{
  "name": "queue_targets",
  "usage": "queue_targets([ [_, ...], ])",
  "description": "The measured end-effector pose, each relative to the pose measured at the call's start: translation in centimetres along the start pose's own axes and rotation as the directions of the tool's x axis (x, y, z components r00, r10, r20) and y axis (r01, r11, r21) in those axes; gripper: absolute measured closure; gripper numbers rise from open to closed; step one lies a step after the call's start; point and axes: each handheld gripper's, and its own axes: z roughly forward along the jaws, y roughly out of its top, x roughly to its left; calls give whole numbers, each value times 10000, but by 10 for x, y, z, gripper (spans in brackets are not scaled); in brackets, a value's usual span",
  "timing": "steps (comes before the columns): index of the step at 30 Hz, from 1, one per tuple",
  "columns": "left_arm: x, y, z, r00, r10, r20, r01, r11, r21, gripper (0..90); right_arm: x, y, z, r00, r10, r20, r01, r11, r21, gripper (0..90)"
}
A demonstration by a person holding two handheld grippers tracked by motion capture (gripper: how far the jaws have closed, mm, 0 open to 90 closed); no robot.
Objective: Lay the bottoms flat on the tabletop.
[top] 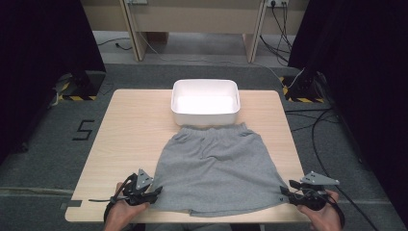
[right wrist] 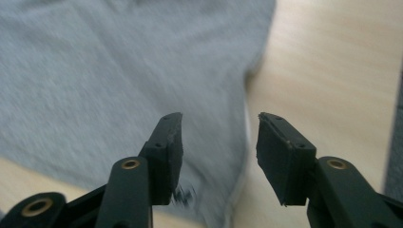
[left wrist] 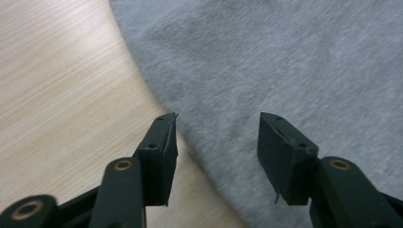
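The grey shorts (top: 219,168) are spread flat on the wooden table (top: 130,139), waistband just beside the white tub (top: 205,102) at the far side, hems towards the near edge. At the near left corner of the fabric the left gripper (top: 155,191) is seen, jaws parted, nothing pinched. At the near right corner the right gripper (top: 286,191) is held likewise, jaws apart over the hem, cloth unclamped.
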Motion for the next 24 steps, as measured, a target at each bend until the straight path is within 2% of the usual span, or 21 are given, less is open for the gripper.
queue_targets([
  [3,-2,-2,3,9995,262,-182,-257,9993,275,441,8,11,16,9994,-354,-64,354,9994,53,509],
  [4,-2,-3,4,9994,260,-211,-256,9994,221,434,10,13,22,9994,-347,57,347,9994,99,509],
  [6,-2,-6,3,9998,129,-143,-127,9998,163,437,10,13,34,9976,-666,194,659,9972,353,515],
  [7,-2,-7,2,9999,46,-110,-44,9999,131,440,11,11,39,9977,-627,252,611,9964,590,521],
  [8,-1,-9,1,10000,-32,-93,33,10000,90,442,10,8,43,9948,-877,521,828,9926,890,521],
  [9,0,-11,0,9999,-113,-74,114,9999,58,444,9,5,46,9930,-933,726,874,9929,810,528],
  [10,1,-12,-1,9999,-147,-91,147,9999,36,445,8,3,44,9944,-775,716,724,9949,705,545],
  [12,-1,-15,-4,9998,4,-195,-4,10000,32,450,6,-1,38,9916,-803,1015,720,9940,829,557],
  [16,-7,-16,-9,9981,564,-256,-558,9981,242,459,4,-7,26,9861,-715,1497,518,9899,1318,545],
  [18,-9,-14,-11,9961,884,-58,-880,9948,517,459,4,-9,23,9847,-743,1575,517,9883,1433,545],
  [21,-16,-11,-15,9885,1498,189,-1509,9848,859,450,6,-6,21,9839,-815,1589,517,9817,1833,517],
  [23,-17,-5,-15,9884,1510,178,-1519,9854,769,417,7,-1,21,9836,-953,1532,645,9788,1946,495],
  [24,-15,-1,-14,9910,1337,74,-1339,9898,488,408,8,3,20,9828,-1031,1532,764,9823,1710,476],
])
